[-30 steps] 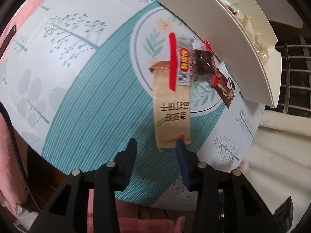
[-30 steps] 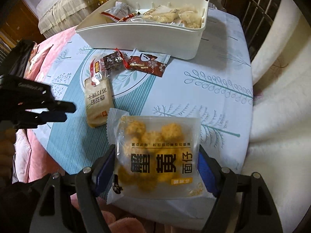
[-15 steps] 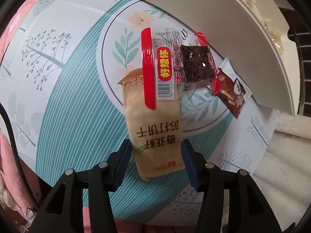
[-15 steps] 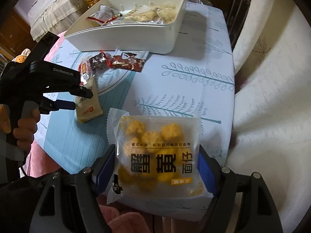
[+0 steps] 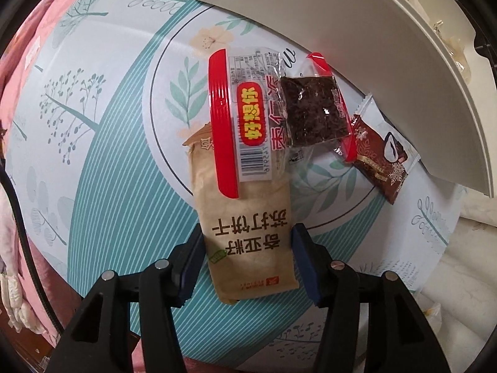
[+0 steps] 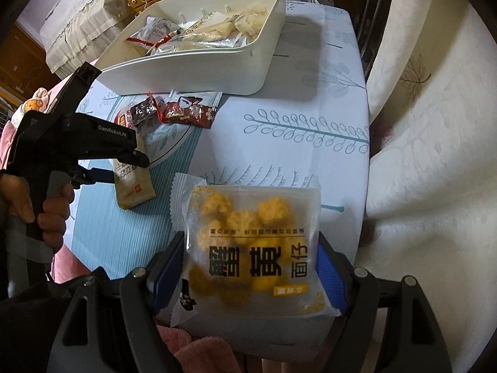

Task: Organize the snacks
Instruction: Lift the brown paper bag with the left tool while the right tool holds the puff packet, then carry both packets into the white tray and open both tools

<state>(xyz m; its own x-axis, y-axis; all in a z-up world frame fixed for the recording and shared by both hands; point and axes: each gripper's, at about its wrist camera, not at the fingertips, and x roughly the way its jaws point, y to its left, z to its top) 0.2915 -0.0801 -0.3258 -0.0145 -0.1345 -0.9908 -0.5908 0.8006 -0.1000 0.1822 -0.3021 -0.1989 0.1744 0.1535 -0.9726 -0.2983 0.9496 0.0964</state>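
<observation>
A brown cracker packet (image 5: 248,217) lies flat on the patterned tablecloth (image 5: 108,186). My left gripper (image 5: 247,248) points straight down over it and is open, with one finger on each side of the packet's near half. A red-striped packet (image 5: 245,121) overlaps the cracker packet's far end. Beside it lie a dark cake packet (image 5: 313,108) and a brown sachet (image 5: 379,161). In the right wrist view my right gripper (image 6: 248,267) is shut on a clear bag of yellow snack balls (image 6: 248,233), held above the table's near edge. The left gripper (image 6: 130,169) shows at the left of that view.
A white bin (image 6: 217,65) holding several snack packets stands at the far side of the table, just behind the loose packets. A cream cushioned seat (image 6: 419,155) runs along the table's right edge. A person's hand (image 6: 46,211) grips the left tool's handle.
My left gripper has moved forward and down over the cracker packet with its jaws wider, so the packet now lies between the fingers. The right gripper still holds the yellow bag.
</observation>
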